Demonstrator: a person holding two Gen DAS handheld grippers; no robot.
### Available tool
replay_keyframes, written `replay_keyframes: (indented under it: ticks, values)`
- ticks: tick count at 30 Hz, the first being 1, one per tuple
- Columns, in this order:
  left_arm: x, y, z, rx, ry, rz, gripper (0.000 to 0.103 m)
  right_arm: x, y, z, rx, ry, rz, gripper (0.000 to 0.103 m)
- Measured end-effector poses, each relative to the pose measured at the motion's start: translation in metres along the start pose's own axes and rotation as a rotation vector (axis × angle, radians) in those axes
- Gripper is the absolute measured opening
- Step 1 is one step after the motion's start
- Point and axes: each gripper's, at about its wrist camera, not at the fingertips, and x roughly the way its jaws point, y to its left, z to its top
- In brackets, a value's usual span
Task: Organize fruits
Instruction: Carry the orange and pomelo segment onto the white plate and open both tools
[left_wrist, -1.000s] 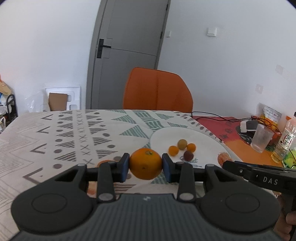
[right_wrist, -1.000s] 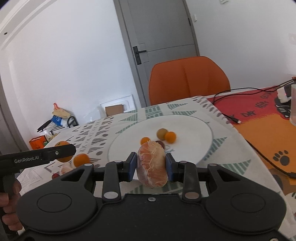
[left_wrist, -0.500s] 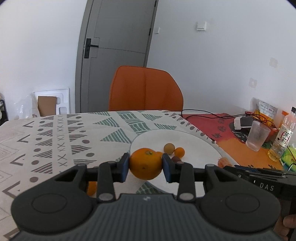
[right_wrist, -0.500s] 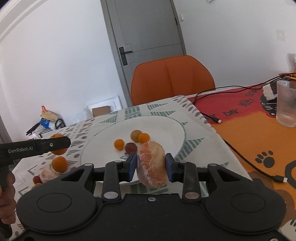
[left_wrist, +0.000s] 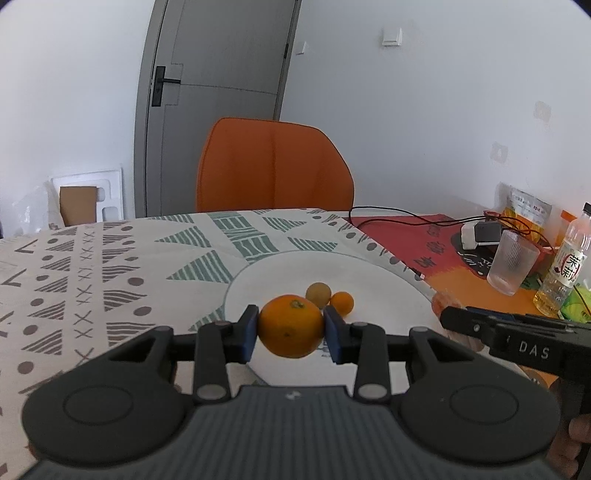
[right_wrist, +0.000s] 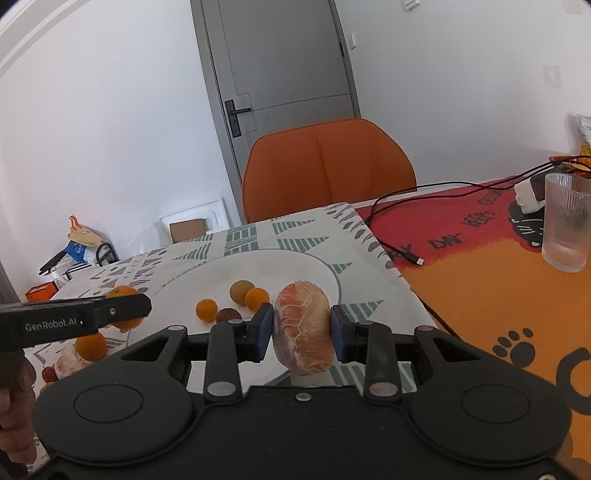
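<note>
**Operator:** State what each tool carries and where the fruit is.

**Inspector:** The left gripper is clamped on a whole orange, blue pads pressing both sides. It holds the fruit above the near edge of the white plate. The right gripper is closed on a peeled citrus piece, held above the plate's near right rim.

**Operator:** What is on the plate?

**Inspector:** Four small fruits near its middle: a greenish-brown round fruit, two small orange fruits and a dark red one. The greenish one and one small orange touch; the rest lie just beside them.

**Operator:** What remains?

**Inspector:** By my judgement, both held pieces are not yet set down. In the right wrist view, loose fruit lies on the cloth left of the plate: an orange one, a peeled piece and a small red one. Collection appears partly complete.

**Operator:** Describe the surface and room.

**Inspector:** The plate rests on a patterned tablecloth. To the right lies an orange and red mat carrying a ribbed cup, a black cable and a bottle. At the far side stands an orange chair before a grey door in white walls.
</note>
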Motion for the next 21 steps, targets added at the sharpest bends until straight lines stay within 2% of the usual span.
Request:
replay_keyframes:
  ticks: [12,16,20,21]
  values:
    - [0.021,-0.007,0.002,-0.003,0.024,-0.018,0.036,-0.005,0.0,-0.009,0.007,0.016,-0.005,0.039]
    - [0.017,-0.011,0.002,0.032,0.022,-0.008,0.043,-0.006,0.001,-0.014,0.01,0.027,0.003,0.041]
    - [0.008,-0.003,0.003,0.007,0.015,0.003,0.061,-0.006,0.003,-0.016,0.018,0.033,0.006,0.041]
    - [0.005,0.0,0.003,0.004,0.008,0.013,0.062,-0.008,0.004,-0.016,0.017,0.032,0.01,0.042]
